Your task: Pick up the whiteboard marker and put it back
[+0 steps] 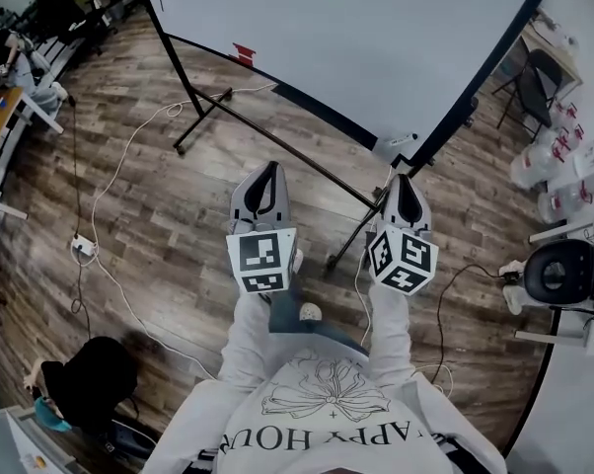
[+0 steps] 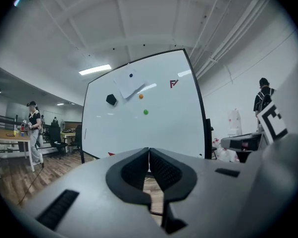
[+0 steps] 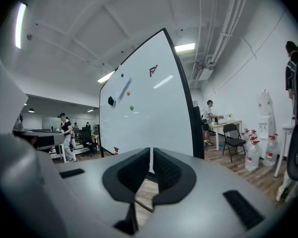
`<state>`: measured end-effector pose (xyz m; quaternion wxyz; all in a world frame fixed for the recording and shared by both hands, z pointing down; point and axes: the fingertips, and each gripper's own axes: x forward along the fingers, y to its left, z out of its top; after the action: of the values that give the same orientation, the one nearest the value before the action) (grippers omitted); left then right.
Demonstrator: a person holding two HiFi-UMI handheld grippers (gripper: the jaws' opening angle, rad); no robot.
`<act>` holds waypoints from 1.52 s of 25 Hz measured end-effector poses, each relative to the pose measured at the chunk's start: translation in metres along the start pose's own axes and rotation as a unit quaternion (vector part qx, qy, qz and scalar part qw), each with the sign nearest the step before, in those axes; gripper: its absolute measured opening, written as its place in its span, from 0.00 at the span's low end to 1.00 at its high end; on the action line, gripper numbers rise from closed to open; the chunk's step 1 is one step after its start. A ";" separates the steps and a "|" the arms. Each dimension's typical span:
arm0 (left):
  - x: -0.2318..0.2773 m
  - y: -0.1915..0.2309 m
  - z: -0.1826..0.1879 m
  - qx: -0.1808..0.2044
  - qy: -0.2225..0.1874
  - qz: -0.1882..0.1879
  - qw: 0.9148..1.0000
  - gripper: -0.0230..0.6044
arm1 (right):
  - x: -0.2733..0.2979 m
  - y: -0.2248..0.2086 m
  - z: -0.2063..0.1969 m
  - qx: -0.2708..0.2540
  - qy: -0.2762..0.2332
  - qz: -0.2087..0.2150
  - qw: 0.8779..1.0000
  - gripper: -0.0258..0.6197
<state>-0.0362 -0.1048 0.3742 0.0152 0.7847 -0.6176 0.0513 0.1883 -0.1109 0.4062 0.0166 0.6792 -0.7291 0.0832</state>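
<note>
A big whiteboard (image 1: pixel 376 38) on a black wheeled stand fills the top of the head view. I cannot make out a whiteboard marker in any view. Both grippers are held out level toward the board, short of it, above the wooden floor. My left gripper (image 1: pixel 268 173) is shut, its jaws together (image 2: pixel 149 152) with nothing between them. My right gripper (image 1: pixel 404 182) is also shut and empty (image 3: pixel 151 152). On the board are a black eraser (image 2: pixel 111 99), a green magnet (image 2: pixel 145 112), an orange magnet (image 2: pixel 141 96) and a sheet of paper (image 2: pixel 130 86).
The stand's black legs and crossbar (image 1: pixel 277 146) run across the floor just ahead of the grippers. White cables (image 1: pixel 119 166) trail over the floor at the left. Water bottles (image 3: pixel 253 152) and a folding chair (image 3: pixel 233 138) stand at the right. People stand by desks at the far left (image 2: pixel 34 133).
</note>
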 end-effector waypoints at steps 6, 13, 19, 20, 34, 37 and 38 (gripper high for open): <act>0.070 0.015 0.009 0.004 -0.007 -0.024 1.000 0.05 | 0.057 -0.013 0.013 0.003 -0.011 -0.034 0.999 0.05; 0.154 0.023 0.021 0.007 -0.014 -0.070 0.997 0.05 | 0.110 -0.034 0.021 0.006 -0.013 -0.096 0.995 0.05; 0.207 0.018 0.014 0.007 0.000 -0.106 0.994 0.05 | 0.139 -0.064 0.007 0.027 0.007 -0.152 0.988 0.20; 0.214 0.016 0.011 0.007 0.004 -0.111 0.994 0.05 | 0.142 -0.068 0.002 0.031 0.012 -0.161 0.986 0.22; 0.271 0.004 -0.039 0.010 0.054 -0.173 0.983 0.05 | 0.171 -0.101 -0.062 0.069 0.072 -0.235 0.967 0.30; 0.277 0.008 -0.047 0.010 0.061 -0.179 0.982 0.05 | 0.177 -0.103 -0.073 0.074 0.080 -0.242 0.964 0.30; 0.279 0.009 -0.050 0.010 0.063 -0.181 0.982 0.05 | 0.179 -0.103 -0.076 0.076 0.082 -0.244 0.963 0.30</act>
<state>0.0162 -0.3721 0.4513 0.0555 0.8786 -0.4631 0.1030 0.2705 -0.2833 0.5162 0.0448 0.8265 -0.5290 0.1870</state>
